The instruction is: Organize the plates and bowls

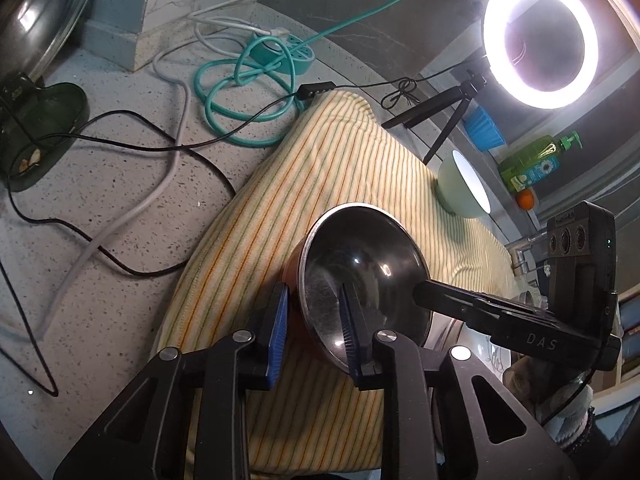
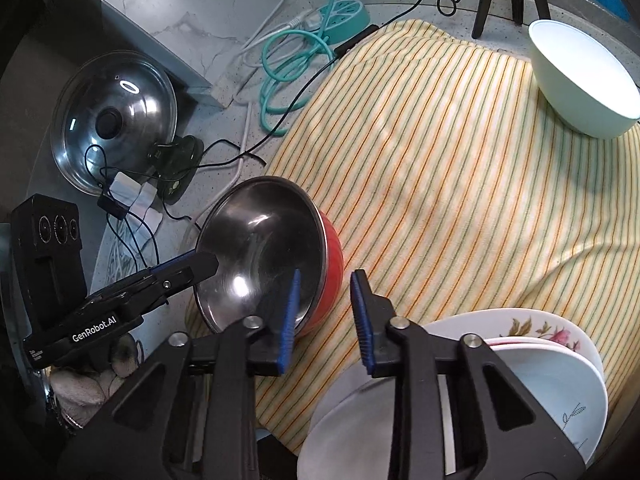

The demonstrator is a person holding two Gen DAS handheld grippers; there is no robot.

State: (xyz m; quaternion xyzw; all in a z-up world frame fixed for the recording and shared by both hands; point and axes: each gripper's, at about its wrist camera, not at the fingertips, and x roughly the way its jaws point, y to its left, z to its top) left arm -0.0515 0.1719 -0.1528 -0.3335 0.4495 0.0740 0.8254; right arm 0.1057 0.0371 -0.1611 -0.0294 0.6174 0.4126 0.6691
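A red bowl (image 1: 360, 264) with a steel inside sits tilted on the striped cloth (image 1: 320, 168). My left gripper (image 1: 314, 316) straddles its near wall, one blue pad outside and one inside, shut on it. In the right wrist view my right gripper (image 2: 326, 304) clamps the opposite wall of the red bowl (image 2: 260, 240) the same way. Each view shows the other gripper reaching onto the rim: the right gripper (image 1: 424, 294) and the left gripper (image 2: 204, 266). A pale green bowl (image 2: 580, 92) stands upright at the cloth's far corner. A stack of white plates (image 2: 552, 364) lies under my right gripper.
A lit ring light (image 1: 540, 40) on a small tripod (image 1: 440, 120) stands behind the cloth. A glass pot lid (image 2: 116, 120) leans at the left, with a teal power strip (image 1: 280, 52) and several loose cables on the speckled counter (image 1: 120, 200). A green soap bottle (image 1: 536, 160) sits far right.
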